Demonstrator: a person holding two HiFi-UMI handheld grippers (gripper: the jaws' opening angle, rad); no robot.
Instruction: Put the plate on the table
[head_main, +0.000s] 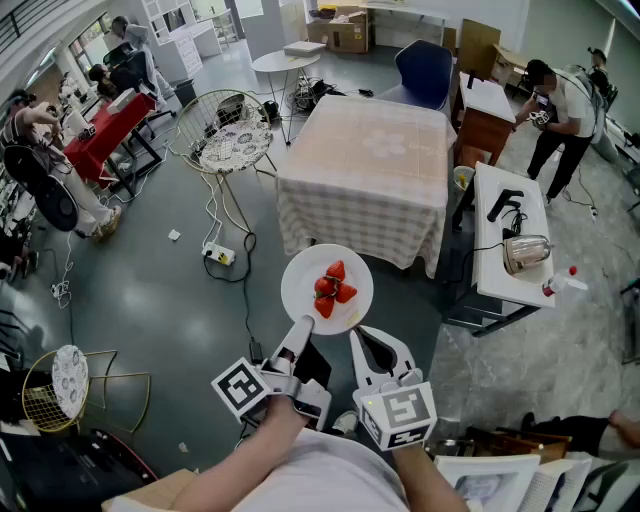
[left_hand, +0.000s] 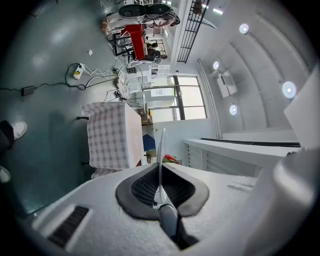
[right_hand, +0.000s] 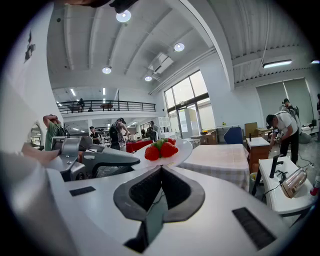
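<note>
My left gripper (head_main: 301, 327) and right gripper (head_main: 361, 336) both pinch the plate (head_main: 300, 272) by its near rim, the table (head_main: 365, 150) well ahead; I judge uneven carrying tips the strawberries (head_main: 332, 290) off.

no legible words, brands or numbers, only black square code markers on left cube (head_main: 243, 387), right cube (head_main: 398, 413)
</note>
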